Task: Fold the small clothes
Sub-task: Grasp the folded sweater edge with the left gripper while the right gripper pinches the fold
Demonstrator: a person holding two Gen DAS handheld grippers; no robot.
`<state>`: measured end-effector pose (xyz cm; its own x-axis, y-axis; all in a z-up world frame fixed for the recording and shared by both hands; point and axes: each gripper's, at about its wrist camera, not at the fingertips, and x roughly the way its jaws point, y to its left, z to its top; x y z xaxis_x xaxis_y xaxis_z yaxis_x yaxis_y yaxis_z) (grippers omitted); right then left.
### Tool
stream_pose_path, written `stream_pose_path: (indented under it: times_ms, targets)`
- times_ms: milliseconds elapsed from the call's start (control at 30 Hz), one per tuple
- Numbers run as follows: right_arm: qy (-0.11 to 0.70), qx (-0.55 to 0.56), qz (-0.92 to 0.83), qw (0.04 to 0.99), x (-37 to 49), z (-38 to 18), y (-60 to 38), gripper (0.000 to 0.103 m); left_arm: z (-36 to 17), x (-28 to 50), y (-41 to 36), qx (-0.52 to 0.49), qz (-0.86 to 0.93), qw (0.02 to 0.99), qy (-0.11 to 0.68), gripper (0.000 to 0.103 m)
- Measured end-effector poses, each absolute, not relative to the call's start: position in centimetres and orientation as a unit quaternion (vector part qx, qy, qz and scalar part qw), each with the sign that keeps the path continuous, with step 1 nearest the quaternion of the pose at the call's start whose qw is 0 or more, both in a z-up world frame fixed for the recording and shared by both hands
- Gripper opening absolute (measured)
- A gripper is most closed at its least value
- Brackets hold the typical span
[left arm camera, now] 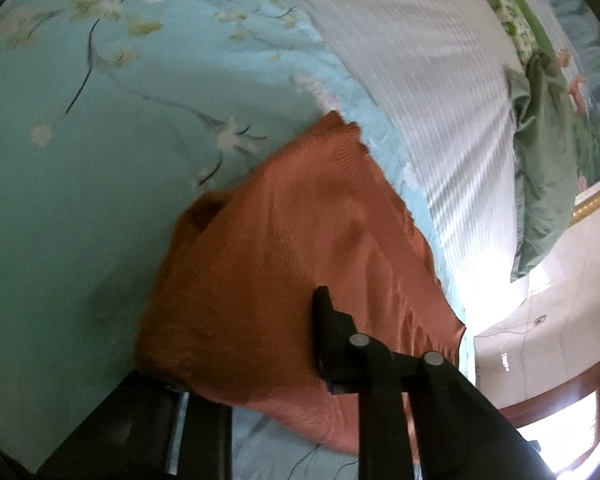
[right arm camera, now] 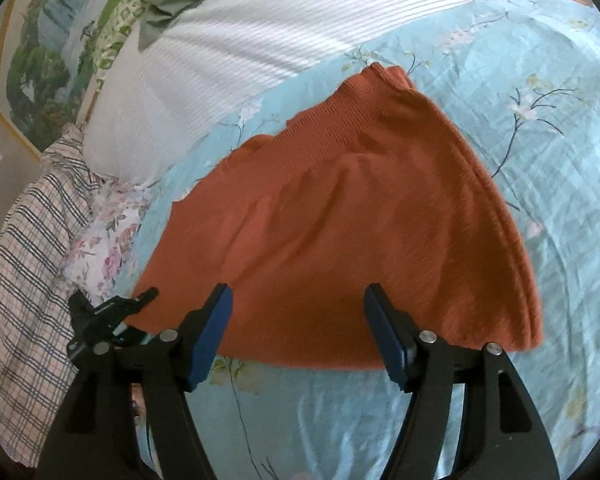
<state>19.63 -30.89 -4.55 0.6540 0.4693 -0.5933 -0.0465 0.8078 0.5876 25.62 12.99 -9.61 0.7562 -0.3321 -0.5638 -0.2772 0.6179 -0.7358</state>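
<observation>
On the floral bedspread (right arm camera: 520, 160), right tongs (right arm camera: 298, 320) gape wide over the orange garment (right arm camera: 340, 220); left tongs (left arm camera: 260, 344) pinch its edge.

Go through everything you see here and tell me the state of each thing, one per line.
Orange garment: folded, lying on the bedsheet, near corner lifted.
Left hand-held gripper: shut on the garment's corner.
Right hand-held gripper: open, holding nothing, over the garment's near edge.
Floral bedsheet: spread out, wrinkled.
Green cloth: crumpled, unfolded.
</observation>
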Motion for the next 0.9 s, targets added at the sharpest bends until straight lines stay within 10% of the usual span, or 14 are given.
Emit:
stream_pose_path:
  times_ms: [367, 900]
  targets:
    - [0.384, 0.303, 0.188, 0.851, 22.8, -2.6, -34.2, 0.069, 0.3, 25.7, -1.3, -0.176, -0.137, 0.924, 0.310, 0.007]
    - [0.479, 0.283, 0.277, 0.783, 34.8, -5.2, -28.3, 0.071, -4.5, 25.8, -13.6, 0.047, -0.176, 0.924, 0.335, 0.007]
